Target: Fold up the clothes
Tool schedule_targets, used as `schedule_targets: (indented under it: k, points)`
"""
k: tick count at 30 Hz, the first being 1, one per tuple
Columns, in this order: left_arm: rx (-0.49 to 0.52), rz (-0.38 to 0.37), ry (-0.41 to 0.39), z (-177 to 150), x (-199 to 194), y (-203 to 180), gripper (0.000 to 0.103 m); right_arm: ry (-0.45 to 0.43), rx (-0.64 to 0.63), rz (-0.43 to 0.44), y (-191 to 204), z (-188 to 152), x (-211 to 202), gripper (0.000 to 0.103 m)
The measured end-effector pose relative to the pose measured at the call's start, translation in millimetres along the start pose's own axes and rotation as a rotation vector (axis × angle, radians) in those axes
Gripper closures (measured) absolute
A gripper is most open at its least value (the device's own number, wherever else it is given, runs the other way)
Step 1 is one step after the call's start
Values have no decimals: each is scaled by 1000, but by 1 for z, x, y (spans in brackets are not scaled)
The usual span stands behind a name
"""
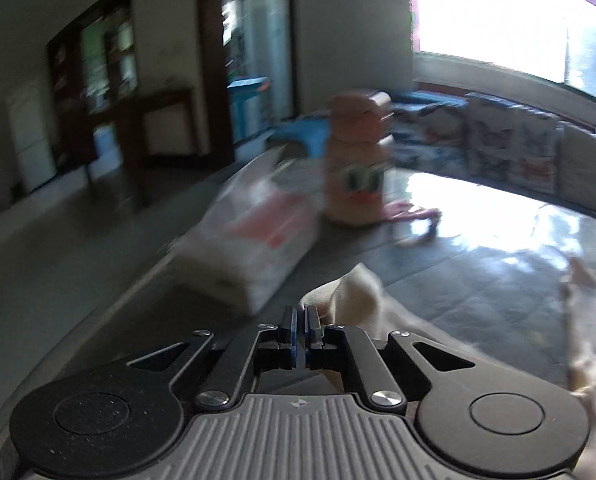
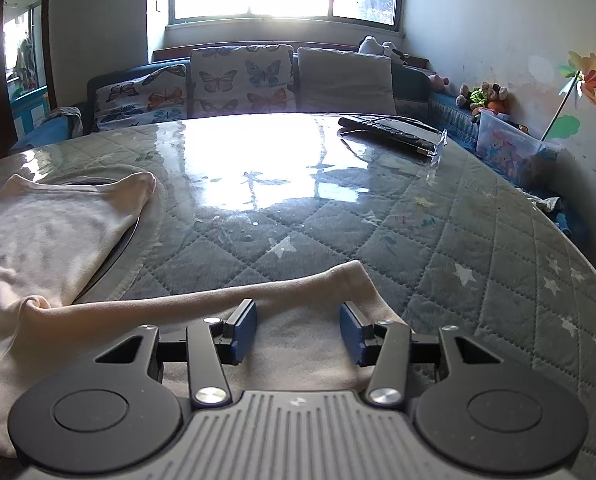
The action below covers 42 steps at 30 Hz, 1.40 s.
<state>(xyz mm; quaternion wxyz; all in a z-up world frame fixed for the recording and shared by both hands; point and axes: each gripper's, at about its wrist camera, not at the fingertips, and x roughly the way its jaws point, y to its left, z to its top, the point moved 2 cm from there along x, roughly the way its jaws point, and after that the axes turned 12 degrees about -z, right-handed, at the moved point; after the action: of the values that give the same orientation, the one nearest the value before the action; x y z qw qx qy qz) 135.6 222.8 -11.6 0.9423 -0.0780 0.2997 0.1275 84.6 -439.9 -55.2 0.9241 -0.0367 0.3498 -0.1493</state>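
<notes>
A bright window backs the room, and below it a sofa (image 2: pixel 258 76) with butterfly-print cushions runs along the far edge of a round table (image 2: pixel 337 216) covered in a grey-green quilted cloth under a glossy clear sheet.

In the blurred left wrist view, a white plastic-wrapped pack (image 1: pixel 258 236) with red print lies at about 11 o'clock from the left tool (image 1: pixel 301 332), and an orange bottle (image 1: pixel 355 168) with cartoon eyes stands upright at 12 o'clock, just beside the pack. The left tool has its blue pads pressed together; a bunched fold of the cream garment (image 1: pixel 353 296) rises at its tips, and it seems pinched there, though the blur leaves the contact unclear.

In the right wrist view, the cream garment (image 2: pixel 50 236) lies spread flat on the table from 9 o'clock across to the near edge, one part reaching under the right tool (image 2: pixel 298 334). That tool stands about half open, its pads apart above the fabric and gripping nothing. A dark flat object (image 2: pixel 389 130) lies at 1 o'clock near the far rim.
</notes>
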Motion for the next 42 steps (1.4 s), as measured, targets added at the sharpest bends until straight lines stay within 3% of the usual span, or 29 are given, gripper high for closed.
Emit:
schedule_targets:
  k: [5,15,19,25,31,36,42]
  points:
    - [-37,51,47,-16,9,24,99,0,12,1,-1,5,6,53]
    - [-9,41,44,-20,-13,19,91,-4,8,12,0,12,9,53]
    - [41,-27,25,-29,-39,3,75,-20,-19,34,2,10,-5,52]
    - [125,-202,23,-49,-67,-42,71,-28,-59,127,14,8,-30,47]
    - [253,-330,14,-66,-89,-89,61,-61,-160,235,39,2,-59,44]
    - [394,-392,-4,-82,-109,-117,56,-59,-232,332,62,-6,-78,41]
    - [494,-460,-27,-96,-128,-133,50,-69,-338,435,89,-20,-106,35]
